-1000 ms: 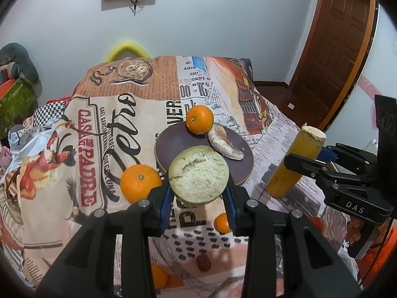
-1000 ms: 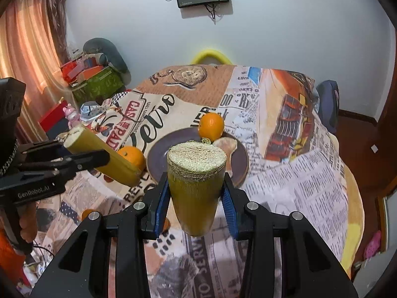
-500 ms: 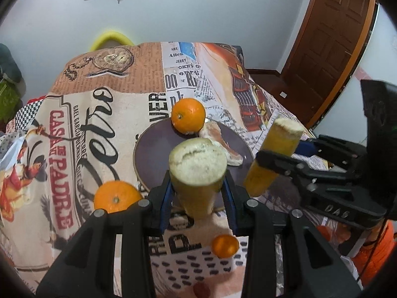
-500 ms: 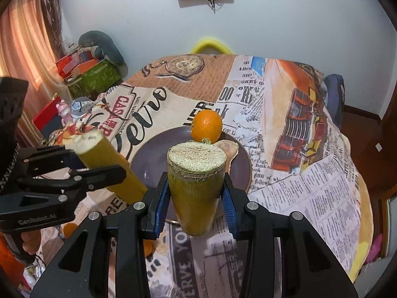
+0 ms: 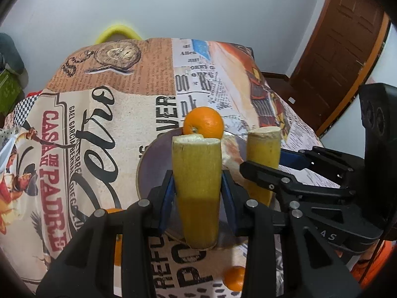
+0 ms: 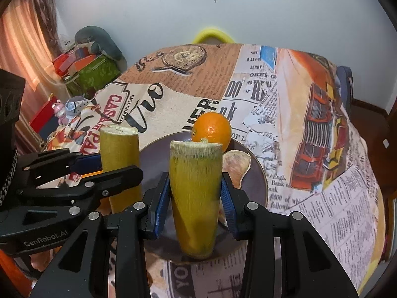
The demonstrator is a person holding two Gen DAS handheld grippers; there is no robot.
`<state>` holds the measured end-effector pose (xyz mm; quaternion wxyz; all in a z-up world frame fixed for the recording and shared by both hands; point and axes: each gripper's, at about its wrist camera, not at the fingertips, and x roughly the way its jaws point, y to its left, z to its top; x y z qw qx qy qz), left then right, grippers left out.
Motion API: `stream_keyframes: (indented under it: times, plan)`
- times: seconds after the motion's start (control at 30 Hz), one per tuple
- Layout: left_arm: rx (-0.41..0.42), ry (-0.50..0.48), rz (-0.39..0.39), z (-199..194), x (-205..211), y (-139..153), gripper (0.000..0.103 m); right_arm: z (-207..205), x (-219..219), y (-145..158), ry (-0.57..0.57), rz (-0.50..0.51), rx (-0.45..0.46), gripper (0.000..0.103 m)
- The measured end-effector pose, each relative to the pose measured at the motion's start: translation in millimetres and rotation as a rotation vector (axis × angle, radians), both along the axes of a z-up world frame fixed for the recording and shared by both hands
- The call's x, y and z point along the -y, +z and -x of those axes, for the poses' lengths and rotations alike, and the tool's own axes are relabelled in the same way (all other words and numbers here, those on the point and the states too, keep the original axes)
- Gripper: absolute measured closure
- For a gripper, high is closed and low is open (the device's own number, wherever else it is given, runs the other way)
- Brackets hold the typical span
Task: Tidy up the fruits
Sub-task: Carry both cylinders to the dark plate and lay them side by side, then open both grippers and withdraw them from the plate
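In the left wrist view, the left gripper [image 5: 197, 193] fills the lower centre of the frame, its blue pads pressed against both sides of a yellow-green cane piece [image 5: 197, 188] that stands upright between them, pale cut end up. The stick's lower end hangs over the near rim of the dark plate [image 5: 151, 164]; whether it touches the plate cannot be told. Behind the stick's top, at the far edge of the plate, sits an orange [image 5: 204, 124]. To the right of centre, the right gripper [image 5: 263, 171] reaches in from the right edge, clamped sideways on a second cane piece [image 5: 263, 149], also upright over the plate's right part. A small orange [image 5: 234, 281] lies on the printed tablecloth [image 5: 99, 124] at the bottom of the frame, near the plate.

In the right wrist view the second cane piece [image 6: 196, 191] stands in the lower centre, gripped narrowly by the right gripper [image 6: 196, 196], its base low over the plate [image 6: 258, 173]. The orange [image 6: 212, 131] lies just behind its top, and a pale peeled fruit piece [image 6: 237, 166] lies on the plate just to the right of the stick. At left of centre the left gripper [image 6: 119, 168] holds its cane piece [image 6: 119, 149] upright beside the plate's left rim.
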<state>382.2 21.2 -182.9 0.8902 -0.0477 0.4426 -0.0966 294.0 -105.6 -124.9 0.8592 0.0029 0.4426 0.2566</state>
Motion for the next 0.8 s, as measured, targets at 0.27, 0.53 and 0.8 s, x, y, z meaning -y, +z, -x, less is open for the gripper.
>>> stream_keyframes:
  times: [0.27,0.53,0.8]
  plan:
    - [-0.03,0.032,0.005,-18.8,-11.7,-8.4,0.066,-14.6,-10.6,-7.8,0.012,0.029,-0.026,0.067]
    - [-0.015,0.043,-0.035,-6.9,-14.8,-5.1,0.065,-5.4,-5.9,1.8,0.011,0.047,0.007,0.065]
    - [0.029,0.046,-0.074,24.9,-20.1,14.4,0.065,21.8,7.4,22.6,-0.007,0.058,0.062,0.065]
